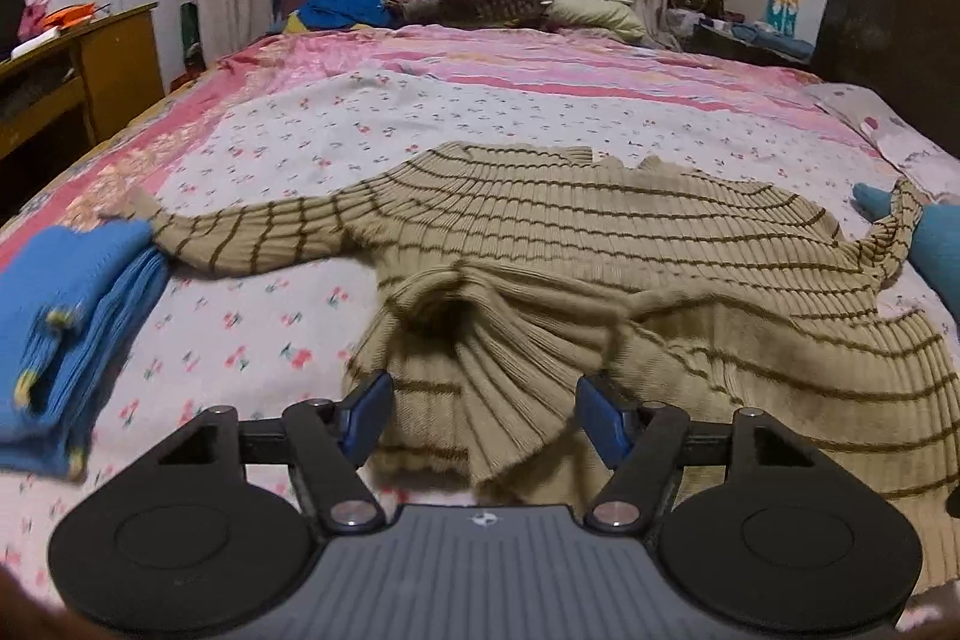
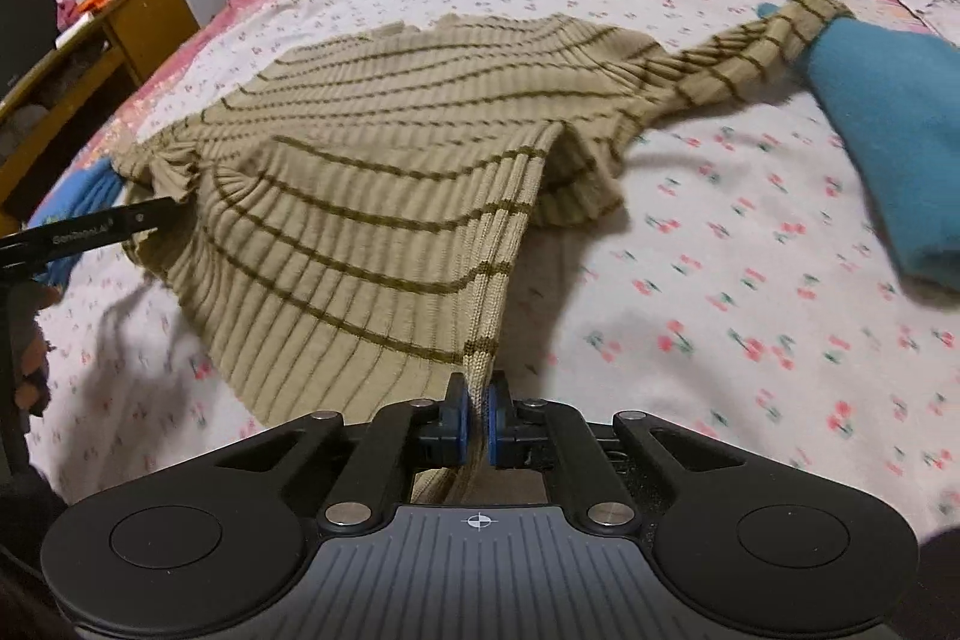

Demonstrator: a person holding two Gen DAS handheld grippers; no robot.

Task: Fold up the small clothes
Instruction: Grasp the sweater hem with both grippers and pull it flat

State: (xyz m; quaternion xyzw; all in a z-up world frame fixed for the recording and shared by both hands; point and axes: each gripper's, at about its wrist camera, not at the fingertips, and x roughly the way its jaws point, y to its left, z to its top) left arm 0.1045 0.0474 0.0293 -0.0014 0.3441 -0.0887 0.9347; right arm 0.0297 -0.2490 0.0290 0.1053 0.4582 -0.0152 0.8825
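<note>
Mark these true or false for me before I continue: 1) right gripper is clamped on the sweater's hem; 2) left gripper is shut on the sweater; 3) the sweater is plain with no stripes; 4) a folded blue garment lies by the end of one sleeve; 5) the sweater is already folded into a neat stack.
1) True: the right gripper is shut on the edge of the beige sweater.
2) False: the left gripper is open, its fingers either side of bunched fabric.
3) False: the sweater has thin dark stripes.
4) True: the folded blue garment lies at the end of one sleeve.
5) False: it lies spread on the bed, sleeves out, partly bunched.
</note>
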